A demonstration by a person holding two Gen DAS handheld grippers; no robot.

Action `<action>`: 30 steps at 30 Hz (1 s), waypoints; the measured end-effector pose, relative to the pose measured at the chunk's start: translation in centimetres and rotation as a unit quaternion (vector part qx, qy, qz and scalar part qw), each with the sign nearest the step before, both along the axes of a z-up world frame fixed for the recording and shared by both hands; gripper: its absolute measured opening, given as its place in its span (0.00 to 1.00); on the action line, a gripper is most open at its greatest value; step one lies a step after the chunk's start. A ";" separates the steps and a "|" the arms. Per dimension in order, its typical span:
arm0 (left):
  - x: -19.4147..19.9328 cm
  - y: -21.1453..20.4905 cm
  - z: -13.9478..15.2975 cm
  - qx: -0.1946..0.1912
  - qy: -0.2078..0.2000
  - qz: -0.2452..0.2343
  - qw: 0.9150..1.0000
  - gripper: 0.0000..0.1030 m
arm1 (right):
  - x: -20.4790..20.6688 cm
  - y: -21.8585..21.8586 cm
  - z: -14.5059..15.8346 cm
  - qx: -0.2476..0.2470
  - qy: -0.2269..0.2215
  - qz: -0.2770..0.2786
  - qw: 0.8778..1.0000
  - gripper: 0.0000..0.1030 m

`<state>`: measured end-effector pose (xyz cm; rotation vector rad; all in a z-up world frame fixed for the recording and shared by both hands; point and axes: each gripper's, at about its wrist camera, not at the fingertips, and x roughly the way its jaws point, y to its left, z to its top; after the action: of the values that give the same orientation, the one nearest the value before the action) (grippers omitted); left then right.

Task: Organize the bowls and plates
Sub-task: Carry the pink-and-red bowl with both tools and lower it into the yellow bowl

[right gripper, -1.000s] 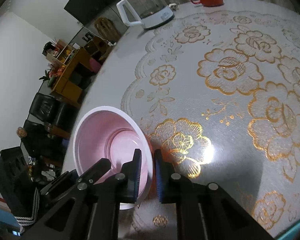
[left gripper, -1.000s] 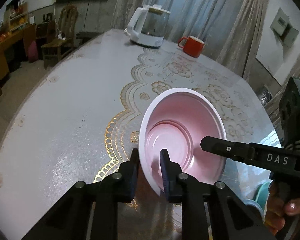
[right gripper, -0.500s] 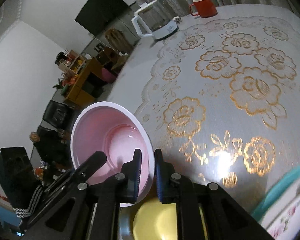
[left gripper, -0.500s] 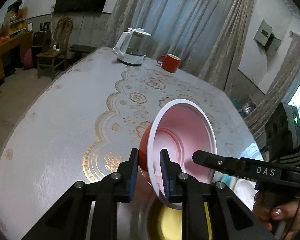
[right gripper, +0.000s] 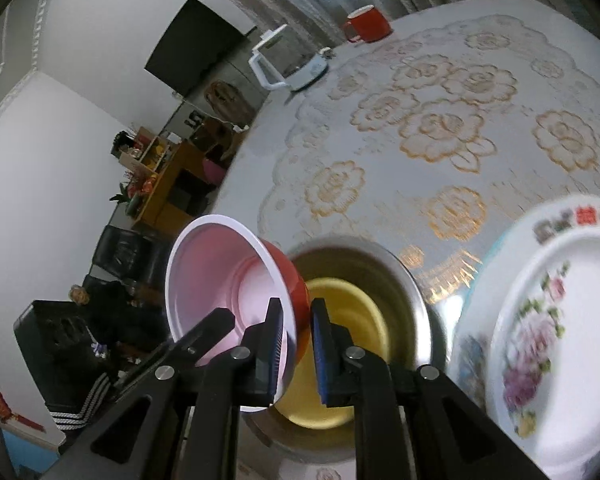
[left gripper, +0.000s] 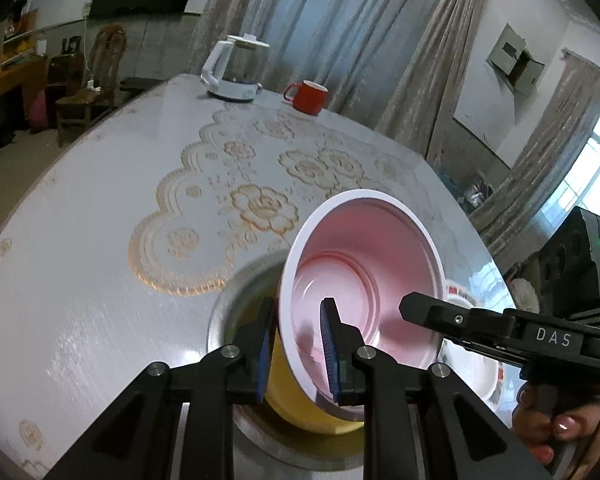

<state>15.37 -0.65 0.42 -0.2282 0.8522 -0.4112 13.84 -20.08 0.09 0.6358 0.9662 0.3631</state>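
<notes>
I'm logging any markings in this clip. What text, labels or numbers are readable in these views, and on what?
"DAS": white letters on the black body of the right gripper, seen in the left wrist view.
Red characters on the rim of the floral plate: too blurred to read.
Nothing else is legible.

Pink bowl (left gripper: 364, 276), rim between left gripper (left gripper: 296, 344) pads, above yellow bowl (left gripper: 296, 408).

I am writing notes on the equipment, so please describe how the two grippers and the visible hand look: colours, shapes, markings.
Both the left gripper and the right gripper are matte black, with angular fingers that have triangular cut-outs, silver round screws and ribbed blue pads. The right gripper's body carries white "DAS" lettering and a small green light. The right hand is bare, with pale polished nails; no sleeve shows.
</notes>
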 end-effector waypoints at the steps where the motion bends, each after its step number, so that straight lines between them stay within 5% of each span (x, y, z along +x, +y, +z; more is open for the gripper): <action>1: -0.1 -0.1 -0.3 0.001 0.003 -0.001 1.000 0.21 | -0.3 -0.1 -0.3 0.003 0.004 -0.002 1.000 0.14; 17: -1.2 -1.1 -3.0 0.031 0.021 -0.007 0.999 0.30 | -1.9 -1.2 -2.9 -0.026 0.038 -0.022 0.999 0.15; 30: -0.8 -2.4 -3.2 0.063 0.006 -0.013 0.998 0.35 | -1.8 0.0 -1.9 -0.072 0.010 -0.033 0.997 0.15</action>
<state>14.60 -3.04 -2.81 -0.1036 0.8901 -0.3790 12.02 -20.08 -1.76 0.5388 0.9786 0.2270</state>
